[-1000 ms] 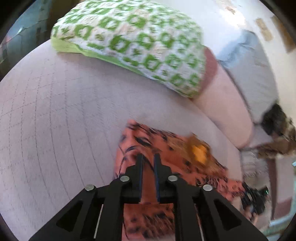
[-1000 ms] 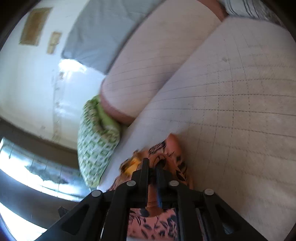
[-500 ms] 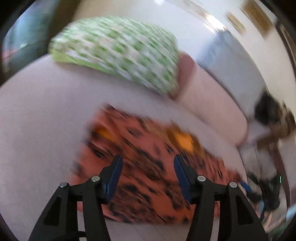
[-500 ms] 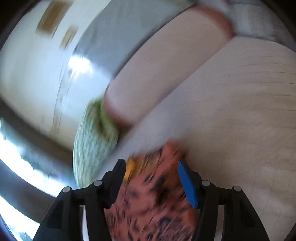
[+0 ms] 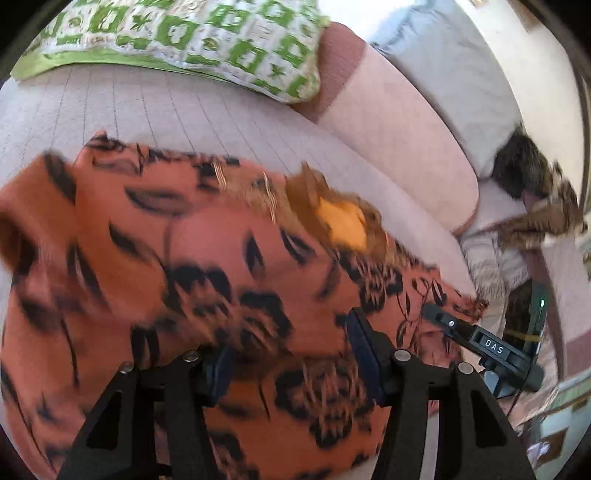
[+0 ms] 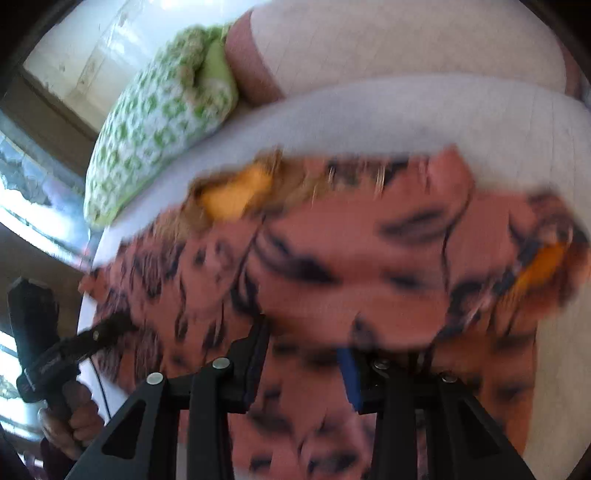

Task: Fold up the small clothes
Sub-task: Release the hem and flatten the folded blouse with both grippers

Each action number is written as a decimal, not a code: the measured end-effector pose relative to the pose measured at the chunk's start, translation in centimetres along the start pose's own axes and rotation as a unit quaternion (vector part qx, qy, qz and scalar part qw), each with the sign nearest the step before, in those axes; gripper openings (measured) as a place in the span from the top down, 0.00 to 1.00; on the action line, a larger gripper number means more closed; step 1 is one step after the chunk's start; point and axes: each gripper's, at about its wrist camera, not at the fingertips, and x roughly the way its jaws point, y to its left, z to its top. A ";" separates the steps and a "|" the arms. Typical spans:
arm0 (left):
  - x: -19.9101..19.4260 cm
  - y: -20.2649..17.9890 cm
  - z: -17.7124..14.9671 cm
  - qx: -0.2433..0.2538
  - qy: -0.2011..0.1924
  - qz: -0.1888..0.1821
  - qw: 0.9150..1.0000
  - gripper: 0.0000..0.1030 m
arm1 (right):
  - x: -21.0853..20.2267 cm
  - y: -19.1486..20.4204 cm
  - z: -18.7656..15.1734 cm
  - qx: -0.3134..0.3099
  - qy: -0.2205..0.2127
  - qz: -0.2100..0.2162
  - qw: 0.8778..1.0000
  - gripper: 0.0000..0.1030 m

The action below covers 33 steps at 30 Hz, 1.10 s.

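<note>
Left gripper [image 5: 291,354] jaws apart over orange garment [image 5: 207,266], right gripper [image 6: 303,354] part-open, closing, garment between, green pillow [image 5: 192,33] behind on bed [image 5: 155,110]

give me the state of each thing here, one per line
orange patterned garment: lying spread on the bed, near edge between both tongs, not pinched
left tongs: open over the garment
right tongs: open, jaws have just been closing, garment between them
green patterned pillow: resting on the bed, untouched
bed: covered by a pale checked sheet
</note>
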 end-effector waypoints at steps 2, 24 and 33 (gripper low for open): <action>0.3 0.2 1.9 -0.013 -0.012 -0.008 1.000 0.44 | -0.1 -0.4 1.8 0.006 -0.043 -0.007 0.999 0.62; -6.4 -0.1 -0.8 -0.053 -0.131 0.102 0.985 0.41 | -1.7 4.0 1.3 -0.026 -0.051 0.059 0.997 0.61; -7.0 5.0 -0.8 -0.087 -0.132 0.189 0.969 0.41 | 6.8 12.7 0.6 -0.143 0.042 -0.014 0.989 0.61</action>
